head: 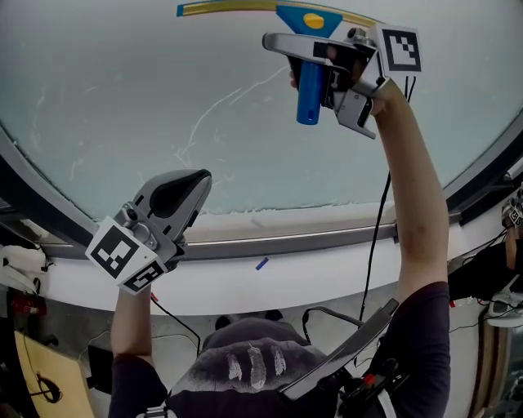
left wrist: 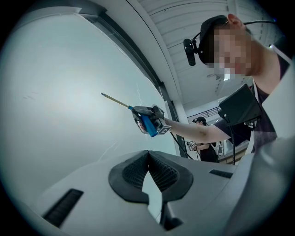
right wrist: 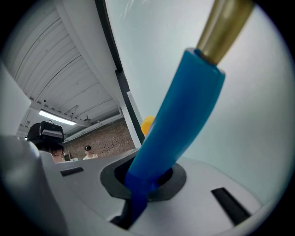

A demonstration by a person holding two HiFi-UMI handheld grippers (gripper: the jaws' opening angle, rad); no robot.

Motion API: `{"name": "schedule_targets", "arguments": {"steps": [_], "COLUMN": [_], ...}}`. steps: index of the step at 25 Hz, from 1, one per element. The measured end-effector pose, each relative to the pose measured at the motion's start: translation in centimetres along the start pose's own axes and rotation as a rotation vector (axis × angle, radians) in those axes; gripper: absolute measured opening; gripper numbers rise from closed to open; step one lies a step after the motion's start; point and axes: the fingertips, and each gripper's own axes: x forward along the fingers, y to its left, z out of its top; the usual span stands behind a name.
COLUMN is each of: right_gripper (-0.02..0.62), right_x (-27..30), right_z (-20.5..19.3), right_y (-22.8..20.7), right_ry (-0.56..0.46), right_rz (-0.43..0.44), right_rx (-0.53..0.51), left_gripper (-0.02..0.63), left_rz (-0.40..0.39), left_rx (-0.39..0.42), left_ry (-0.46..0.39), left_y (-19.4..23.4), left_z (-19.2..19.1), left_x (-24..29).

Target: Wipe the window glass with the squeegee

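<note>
The squeegee [head: 309,91] has a blue handle and a brass-coloured blade bar [head: 237,6] lying against the top of the window glass [head: 114,106]. My right gripper [head: 327,61] is raised high and shut on the handle, which fills the right gripper view as a thick blue squeegee handle [right wrist: 184,115] running between the jaws of my right gripper [right wrist: 143,179]. My left gripper [head: 196,180] hangs lower left, near the bottom of the pane, shut with nothing in it. In the left gripper view, beyond my left gripper [left wrist: 148,159], the squeegee [left wrist: 146,123] is far off on the glass.
Faint curved streaks [head: 216,104] mark the glass. A grey window frame and white sill [head: 286,245] run below the pane, with a small blue scrap [head: 261,264] on the sill. A black cable [head: 376,237] hangs from my right arm. Another person [left wrist: 203,122] stands behind.
</note>
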Motion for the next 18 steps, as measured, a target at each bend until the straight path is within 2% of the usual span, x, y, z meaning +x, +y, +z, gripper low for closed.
{"name": "schedule_targets", "arguments": {"steps": [18], "right_gripper": [0.008], "right_x": [-0.1], "right_z": [-6.4], "right_y": [-2.5], "right_ry": [0.013], "right_rz": [0.011], "right_rx": [0.069], "left_gripper": [0.005], "left_rz": [0.029], "left_rx": [-0.099], "left_ry": [0.020], "left_y": [-0.4], "left_z": [-4.2], "left_x": [-1.3]}}
